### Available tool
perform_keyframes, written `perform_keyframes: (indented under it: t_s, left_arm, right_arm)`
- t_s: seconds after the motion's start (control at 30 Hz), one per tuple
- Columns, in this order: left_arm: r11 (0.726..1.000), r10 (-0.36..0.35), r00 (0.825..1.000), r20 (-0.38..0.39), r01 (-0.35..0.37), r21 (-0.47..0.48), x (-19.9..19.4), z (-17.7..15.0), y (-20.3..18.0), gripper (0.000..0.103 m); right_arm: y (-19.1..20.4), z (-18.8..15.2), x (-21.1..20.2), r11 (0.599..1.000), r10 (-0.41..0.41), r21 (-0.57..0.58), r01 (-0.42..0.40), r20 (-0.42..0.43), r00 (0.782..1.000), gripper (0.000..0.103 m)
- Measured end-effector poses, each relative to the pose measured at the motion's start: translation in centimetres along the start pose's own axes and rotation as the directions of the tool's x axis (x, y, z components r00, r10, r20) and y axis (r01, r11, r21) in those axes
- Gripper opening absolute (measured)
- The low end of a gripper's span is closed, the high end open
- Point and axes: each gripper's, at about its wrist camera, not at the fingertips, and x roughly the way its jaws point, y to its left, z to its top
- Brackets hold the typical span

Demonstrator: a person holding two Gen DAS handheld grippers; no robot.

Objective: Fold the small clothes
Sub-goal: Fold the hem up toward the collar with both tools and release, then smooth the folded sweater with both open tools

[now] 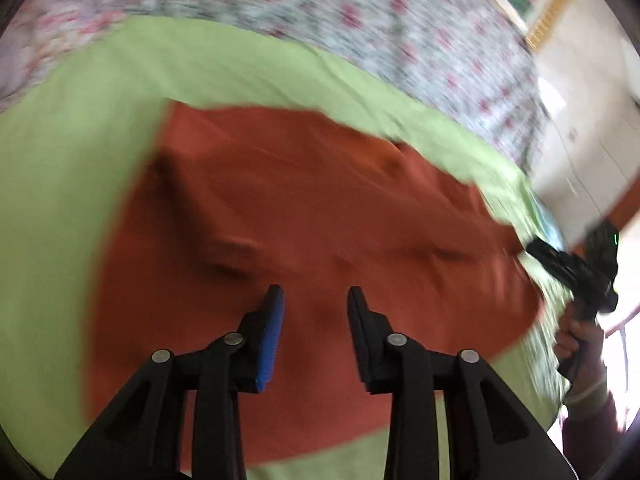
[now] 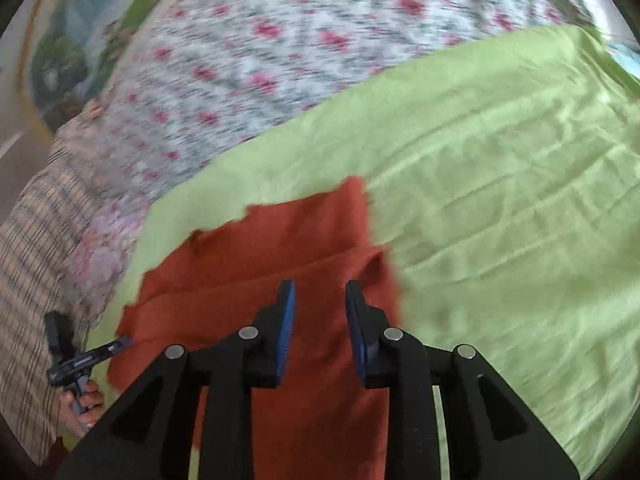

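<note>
A rust-orange garment (image 1: 304,208) lies spread and lightly wrinkled on a light green sheet (image 1: 60,184). My left gripper (image 1: 316,294) hangs over its near part, jaws apart with nothing between the pads. In the right wrist view the same garment (image 2: 248,264) shows a folded layer near its right edge. My right gripper (image 2: 320,286) is above that edge, jaws apart and holding nothing. Each view catches the other gripper at the garment's far side: the right gripper (image 1: 576,268) in a hand, and the left gripper (image 2: 86,360) at the lower left.
The green sheet (image 2: 500,184) covers a bed with a pink floral cover (image 2: 280,52) behind it. A checked pillow (image 2: 36,264) lies at the left. White cupboards (image 1: 584,128) stand beyond the bed's right end. A sleeve and hand (image 1: 580,344) hold the right gripper.
</note>
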Motion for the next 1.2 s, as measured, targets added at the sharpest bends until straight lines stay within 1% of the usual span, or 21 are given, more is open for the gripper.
perform_keyframes:
  t_s: [0.03, 0.07, 0.1, 0.13, 0.17, 0.2, 0.23, 0.27, 0.33, 0.4, 0.43, 0.47, 0.5, 0.53, 0.63, 0.73, 0.87, 0.97, 1.03, 1.1, 1.2]
  left_arm:
    - [0.999, 0.007, 1.000, -0.023, -0.007, 0.032, 0.8, -0.2, -1.1, 0.035]
    - [0.997, 0.035, 0.998, -0.047, -0.032, 0.073, 1.7, -0.2, -2.2, 0.037]
    - [0.989, 0.082, 0.995, -0.059, -0.074, 0.124, 2.6, -0.1, -3.1, 0.037]
    - [0.982, 0.108, 0.992, -0.059, -0.098, 0.162, 3.0, 0.1, -3.6, 0.037]
    - [0.977, 0.118, 0.991, -0.063, -0.105, 0.184, 3.6, 0.7, -3.7, 0.039]
    - [0.976, 0.131, 0.989, -0.072, -0.116, 0.184, 4.2, 1.6, -3.3, 0.039]
    - [0.976, 0.147, 0.986, -0.082, -0.131, 0.175, 4.8, 2.7, -2.7, 0.037]
    - [0.976, 0.155, 0.984, -0.085, -0.139, 0.168, 5.1, 3.6, -2.1, 0.034]
    - [0.973, 0.188, 0.979, -0.078, -0.175, 0.148, 5.8, 5.9, -1.0, 0.029]
    - [0.974, 0.208, 0.977, -0.051, -0.201, 0.107, 6.2, 8.5, 0.5, 0.029]
    - [0.970, 0.231, 0.972, -0.030, -0.228, 0.088, 6.3, 9.5, 0.9, 0.030]
    - [0.960, 0.273, 0.962, -0.006, -0.272, 0.067, 6.4, 10.7, 1.4, 0.037]
    - [0.953, 0.301, 0.953, 0.017, -0.302, 0.039, 6.3, 11.7, 1.9, 0.041]
    - [0.952, 0.307, 0.951, 0.034, -0.307, 0.010, 6.1, 12.4, 2.5, 0.044]
    - [0.952, 0.301, 0.952, 0.057, -0.296, -0.075, 5.1, 13.1, 4.1, 0.045]
    - [0.957, 0.280, 0.957, 0.069, -0.273, -0.101, 3.6, 11.6, 4.6, 0.046]
    - [0.961, 0.254, 0.965, 0.056, -0.245, -0.131, 1.5, 6.8, 4.5, 0.046]
    - [0.960, 0.247, 0.966, 0.076, -0.233, -0.158, -1.2, 2.5, 3.9, 0.046]
    - [0.955, 0.264, 0.959, 0.106, -0.245, -0.165, -2.7, 0.1, 3.1, 0.048]
    - [0.952, 0.277, 0.954, 0.115, -0.255, -0.170, -4.2, -2.4, 2.7, 0.049]
    - [0.949, 0.277, 0.954, 0.114, -0.253, -0.188, -5.8, -5.3, 2.5, 0.050]
  right_arm:
    - [1.4, -0.6, 0.4, 0.998, 0.035, -0.051, -0.037, -0.032, 0.999, 0.028]
    - [2.9, -1.3, 1.1, 0.992, 0.061, -0.106, -0.070, -0.083, 0.995, 0.028]
    - [4.6, -2.2, 2.4, 0.980, 0.076, -0.168, -0.103, -0.159, 0.984, 0.028]
    - [5.7, -2.8, 3.5, 0.971, 0.078, -0.206, -0.123, -0.214, 0.974, 0.028]
    - [6.5, -3.3, 4.6, 0.959, 0.067, -0.247, -0.136, -0.270, 0.961, 0.028]
    - [7.2, -3.7, 6.1, 0.945, 0.018, -0.304, -0.121, -0.321, 0.947, 0.028]
    - [7.4, -3.8, 6.9, 0.937, -0.026, -0.337, -0.095, -0.337, 0.941, 0.028]
    - [7.2, -3.4, 7.8, 0.930, -0.074, -0.363, -0.059, -0.341, 0.937, 0.028]
    - [6.4, -1.9, 8.7, 0.936, -0.108, -0.353, -0.013, -0.322, 0.941, 0.027]
    - [5.5, 0.2, 9.3, 0.937, -0.171, -0.342, 0.072, -0.269, 0.948, 0.026]
    - [5.1, 1.2, 9.4, 0.939, -0.191, -0.326, 0.107, -0.236, 0.953, 0.027]
    - [4.6, 2.1, 9.4, 0.938, -0.221, -0.310, 0.153, -0.197, 0.955, 0.028]
    - [3.9, 3.3, 9.3, 0.938, -0.254, -0.280, 0.206, -0.149, 0.956, 0.029]
    - [3.3, 4.2, 9.1, 0.940, -0.267, -0.250, 0.231, -0.120, 0.956, 0.029]
    - [1.5, 6.1, 8.4, 0.957, -0.266, -0.144, 0.253, -0.078, 0.961, 0.029]
    - [1.1, 5.9, 6.9, 0.969, -0.232, -0.104, 0.224, -0.067, 0.970, 0.029]
    - [1.7, 2.9, 5.0, 0.981, -0.175, -0.104, 0.166, -0.075, 0.982, 0.029]
    - [0.9, -0.1, 3.7, 0.983, -0.178, -0.069, 0.171, -0.107, 0.978, 0.029]
    - [0.3, -1.5, 3.0, 0.985, -0.173, -0.044, 0.169, -0.107, 0.979, 0.029]
    - [-0.2, -2.8, 1.7, 0.985, -0.174, -0.027, 0.173, -0.095, 0.980, 0.029]
    - [-0.2, -4.1, -0.6, 0.973, -0.231, -0.004, 0.232, -0.040, 0.972, 0.029]
